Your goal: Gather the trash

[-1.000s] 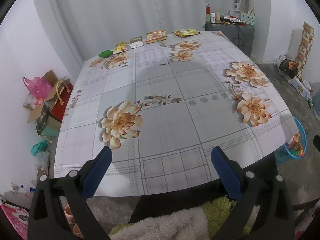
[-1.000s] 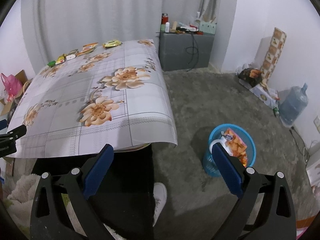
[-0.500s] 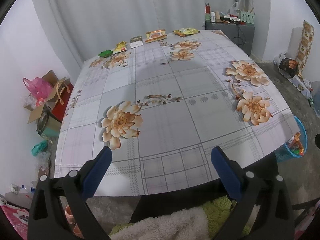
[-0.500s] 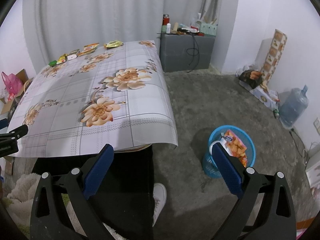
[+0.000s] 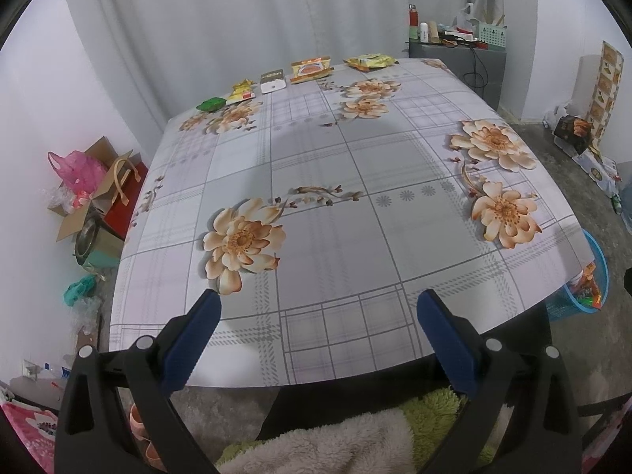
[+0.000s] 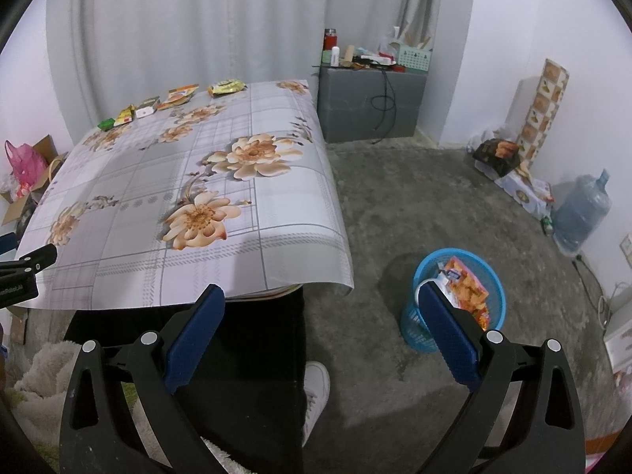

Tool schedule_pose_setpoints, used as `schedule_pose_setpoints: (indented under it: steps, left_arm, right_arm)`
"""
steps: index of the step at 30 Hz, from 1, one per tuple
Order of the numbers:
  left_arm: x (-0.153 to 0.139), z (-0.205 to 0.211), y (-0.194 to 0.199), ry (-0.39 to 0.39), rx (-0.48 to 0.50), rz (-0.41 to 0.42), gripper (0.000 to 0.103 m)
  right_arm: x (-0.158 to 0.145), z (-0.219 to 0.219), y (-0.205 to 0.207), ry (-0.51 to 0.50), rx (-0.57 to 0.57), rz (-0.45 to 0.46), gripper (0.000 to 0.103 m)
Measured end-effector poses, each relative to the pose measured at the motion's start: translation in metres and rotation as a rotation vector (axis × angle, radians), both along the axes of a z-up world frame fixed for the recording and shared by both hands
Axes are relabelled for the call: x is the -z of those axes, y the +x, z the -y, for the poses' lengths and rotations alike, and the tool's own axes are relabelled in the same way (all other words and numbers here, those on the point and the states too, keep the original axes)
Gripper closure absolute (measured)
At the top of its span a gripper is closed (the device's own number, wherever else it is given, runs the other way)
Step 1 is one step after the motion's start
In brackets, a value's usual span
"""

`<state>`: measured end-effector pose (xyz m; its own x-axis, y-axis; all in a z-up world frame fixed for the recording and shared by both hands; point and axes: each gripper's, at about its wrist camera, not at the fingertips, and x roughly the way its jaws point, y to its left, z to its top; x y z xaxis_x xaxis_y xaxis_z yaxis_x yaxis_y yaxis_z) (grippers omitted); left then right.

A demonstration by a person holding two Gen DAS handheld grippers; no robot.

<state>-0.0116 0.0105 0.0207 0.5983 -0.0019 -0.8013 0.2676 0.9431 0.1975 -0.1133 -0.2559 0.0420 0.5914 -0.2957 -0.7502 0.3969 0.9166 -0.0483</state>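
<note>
The left gripper (image 5: 318,312) hangs at the near edge of the table (image 5: 335,213), its blue pads spread wide with nothing between them. The right gripper (image 6: 322,308) is likewise spread and empty, off the table's right corner over the floor. Just ahead of its right finger stands a blue basket (image 6: 495,288) on the floor, already holding an orange wrapper (image 6: 468,286). Far ahead of the left gripper, a row of trash lies along the table's far edge: a green packet (image 5: 211,103), a yellow wrapper (image 5: 241,93), a small white box (image 5: 272,81), an orange packet (image 5: 311,68) and a yellow-green packet (image 5: 369,60).
</note>
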Motion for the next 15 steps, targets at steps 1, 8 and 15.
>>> schedule_pose_setpoints:
  steps: [1, 8, 15]
  left_arm:
    - [-0.0001, -0.0003, 0.0001, 0.000, 0.000, 0.000, 0.006]
    - [-0.0007, -0.0006, -0.0002, 0.000, -0.004, -0.002, 0.006]
    - [-0.0004, -0.0005, 0.0001, 0.000, -0.003, -0.003, 0.006]
  right_arm:
    - [0.0000, -0.0001, -0.0001, 0.000, -0.001, 0.001, 0.009]
    - [-0.0003, -0.0012, 0.0009, 0.000, -0.004, -0.001, 0.009]
    - [-0.0004, -0.0027, 0.0018, 0.001, -0.004, 0.001, 0.009]
